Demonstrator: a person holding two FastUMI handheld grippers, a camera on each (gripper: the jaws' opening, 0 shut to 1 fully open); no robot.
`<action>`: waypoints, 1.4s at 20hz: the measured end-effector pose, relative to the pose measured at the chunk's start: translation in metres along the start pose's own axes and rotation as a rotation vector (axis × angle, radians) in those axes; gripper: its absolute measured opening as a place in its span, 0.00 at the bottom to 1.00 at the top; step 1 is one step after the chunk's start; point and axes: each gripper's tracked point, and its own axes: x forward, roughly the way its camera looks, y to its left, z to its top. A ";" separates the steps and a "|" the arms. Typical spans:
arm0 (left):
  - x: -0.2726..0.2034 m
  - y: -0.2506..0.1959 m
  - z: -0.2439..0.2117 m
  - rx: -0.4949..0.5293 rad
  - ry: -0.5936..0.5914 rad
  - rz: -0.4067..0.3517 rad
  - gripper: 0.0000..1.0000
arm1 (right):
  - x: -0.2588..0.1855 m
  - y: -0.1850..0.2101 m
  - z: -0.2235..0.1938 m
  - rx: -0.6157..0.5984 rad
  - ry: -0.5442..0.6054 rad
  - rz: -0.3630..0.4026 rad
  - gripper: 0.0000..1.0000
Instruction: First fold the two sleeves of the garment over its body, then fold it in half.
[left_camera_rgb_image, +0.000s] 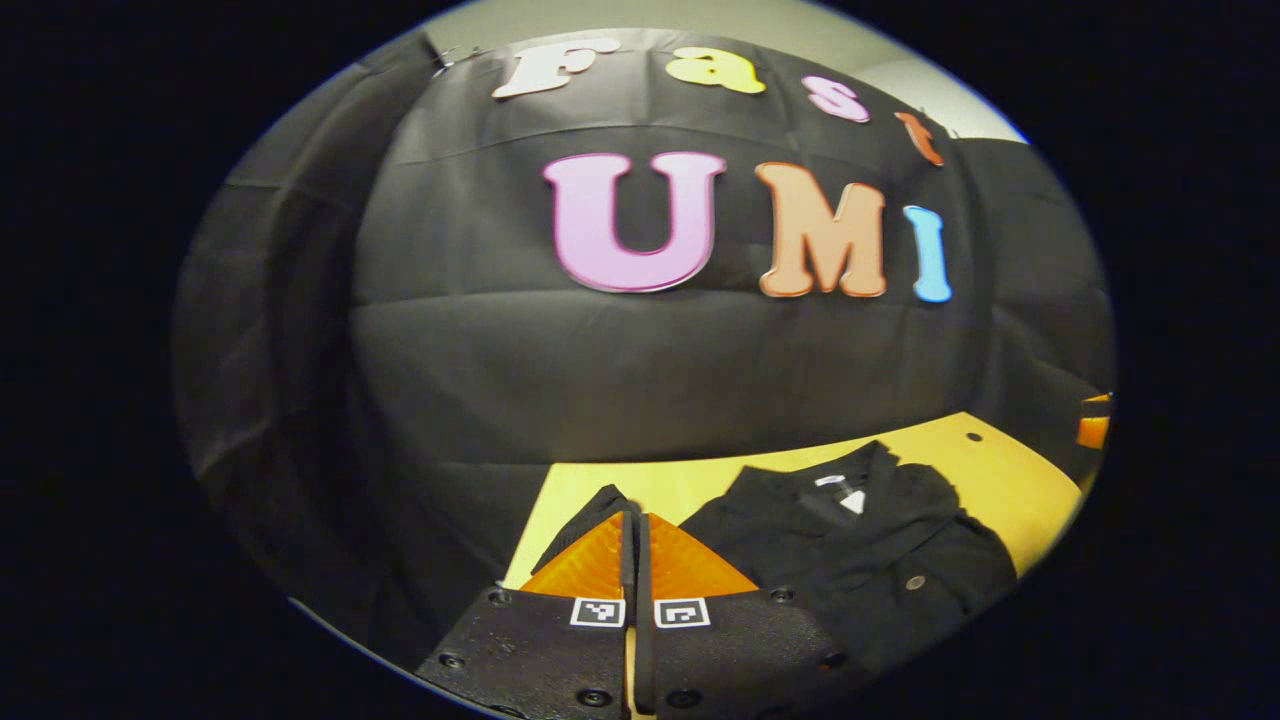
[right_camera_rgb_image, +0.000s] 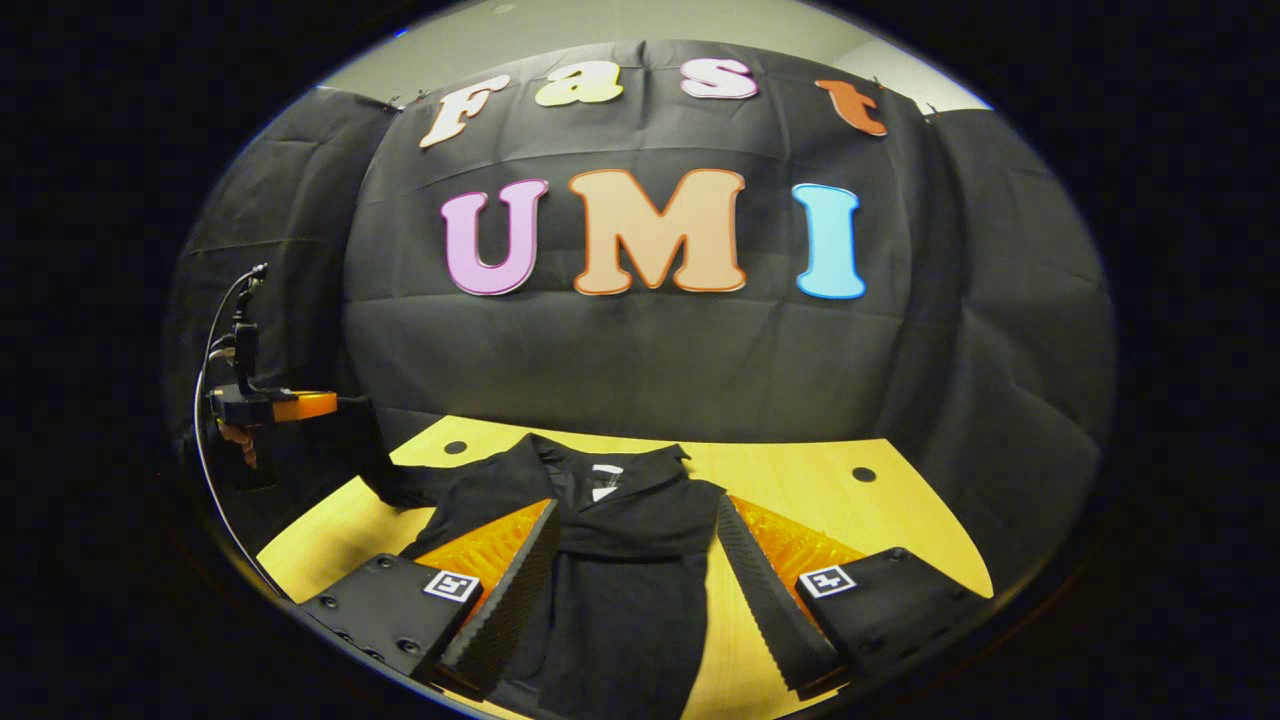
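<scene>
A black collared garment with a white neck label lies on the yellow table. My left gripper is shut on the tip of one sleeve, which pokes out dark between its fingers. In the right gripper view that same left gripper hangs above the table's left edge, a hand behind it, and the sleeve stretches up to it from the shoulder. My right gripper stands wide open just above the garment's chest, one finger on each side. The garment's body lies to the right of my left gripper.
The table has small round holes near its far edge. Black cloth walls close in behind and at both sides. A cable loops down from the left gripper. The right gripper's orange part shows at the far right.
</scene>
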 end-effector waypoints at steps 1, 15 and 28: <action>0.008 -0.020 0.007 0.011 -0.005 -0.033 0.00 | -0.006 -0.012 -0.002 0.014 -0.005 -0.017 1.00; 0.097 -0.298 -0.003 -0.016 0.082 -0.375 0.00 | -0.099 -0.156 -0.048 0.144 0.026 -0.229 0.99; 0.138 -0.375 -0.085 -0.027 0.242 -0.313 0.69 | -0.107 -0.177 -0.057 0.123 0.075 -0.236 0.99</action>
